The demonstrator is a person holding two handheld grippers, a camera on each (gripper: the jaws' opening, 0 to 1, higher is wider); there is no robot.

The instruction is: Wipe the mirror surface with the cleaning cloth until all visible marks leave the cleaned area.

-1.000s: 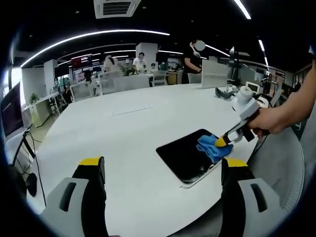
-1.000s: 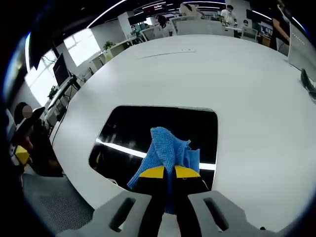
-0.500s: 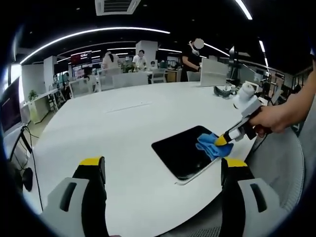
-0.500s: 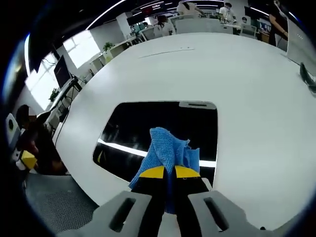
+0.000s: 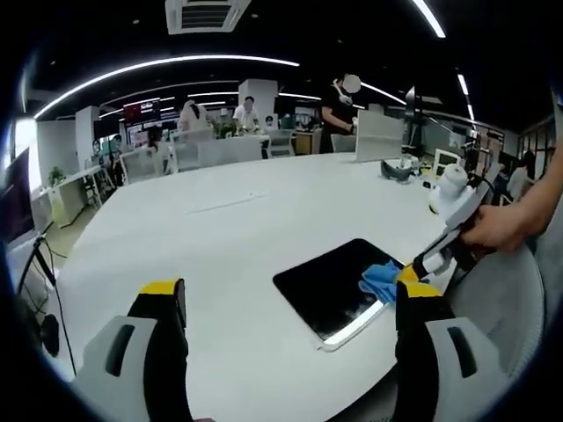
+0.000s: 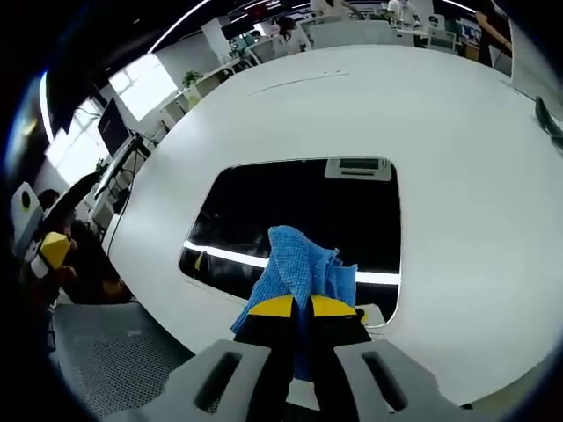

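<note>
A: We have the white table (image 5: 229, 229) first, broad and round, and the mirror (image 6: 299, 220) lying flat near its near edge, a dark rounded slab with its long axis running left to right across the right gripper view

B: We agree. Our right gripper (image 6: 295, 308) has its jaws pinched together on the blue cloth (image 6: 299, 268), and the cloth sits at the mirror's near edge, so the unwiped glass lies ahead of the fingers, toward the far side

A: In the left gripper view we see that same cloth (image 5: 380, 280) at the mirror's right end, by the person's hand (image 5: 497, 229). Our left gripper (image 5: 290, 303) hangs well apart from the mirror with its jaws spread wide, holding nothing

B: So the right one is nearer and should push away along the glass, we judge. The surface looks glossy black, reflecting a bright ceiling strip; we can't make out marks on it
</note>
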